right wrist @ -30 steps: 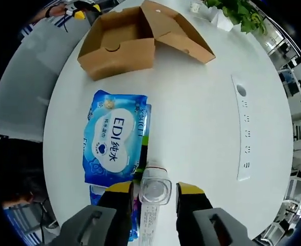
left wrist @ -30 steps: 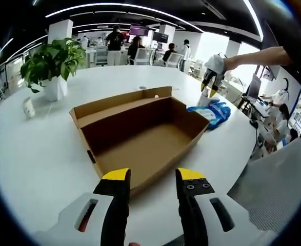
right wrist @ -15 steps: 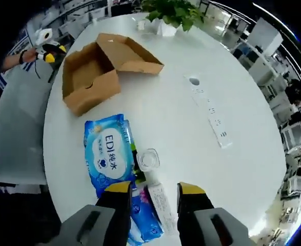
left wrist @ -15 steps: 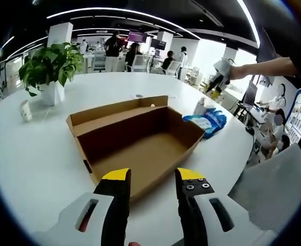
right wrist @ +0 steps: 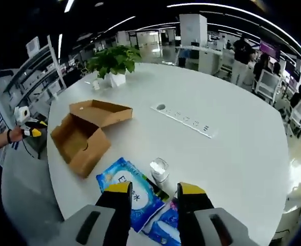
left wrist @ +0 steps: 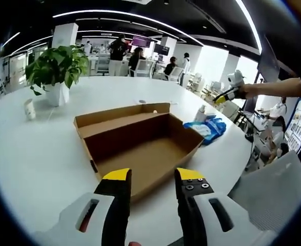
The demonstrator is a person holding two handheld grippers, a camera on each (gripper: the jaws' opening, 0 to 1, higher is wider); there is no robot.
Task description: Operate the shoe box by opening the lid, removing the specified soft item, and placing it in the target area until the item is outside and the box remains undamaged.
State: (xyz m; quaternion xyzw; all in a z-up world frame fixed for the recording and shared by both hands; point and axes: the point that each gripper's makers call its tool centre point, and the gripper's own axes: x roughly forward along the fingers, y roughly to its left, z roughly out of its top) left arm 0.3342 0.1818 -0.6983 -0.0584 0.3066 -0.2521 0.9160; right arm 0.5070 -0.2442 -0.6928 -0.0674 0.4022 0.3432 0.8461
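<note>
Only a partial letter "E" legible on the blue wipes pack (right wrist: 132,192).

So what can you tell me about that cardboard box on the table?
The box is plain brown cardboard, a shallow shoe box, open and empty inside. Its lid is hinged along one long side and folded back, lying flat on the white table. One end wall shows a round finger hole. It looks undamaged. Nothing touches it but the table; blue wipes packs lie apart from it.
</note>
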